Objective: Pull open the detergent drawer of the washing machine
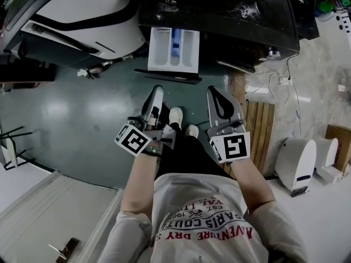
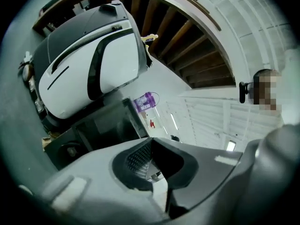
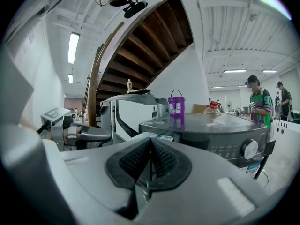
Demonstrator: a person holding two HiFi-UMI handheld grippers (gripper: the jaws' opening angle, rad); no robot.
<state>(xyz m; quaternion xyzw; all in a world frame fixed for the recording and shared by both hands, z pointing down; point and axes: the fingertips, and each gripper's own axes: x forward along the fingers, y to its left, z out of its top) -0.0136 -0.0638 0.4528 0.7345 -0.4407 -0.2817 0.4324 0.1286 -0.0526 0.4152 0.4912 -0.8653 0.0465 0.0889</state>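
Already the detergent drawer point(image 1: 174, 51) stands out from the washing machine point(image 1: 219, 10); your left tongs point(image 1: 156, 96) and right tongs point(image 1: 218, 96) are closed, empty: hold them clear of it.

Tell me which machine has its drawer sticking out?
The dark machine on the right: its white drawer is pulled out. The white-and-black machine shows none.
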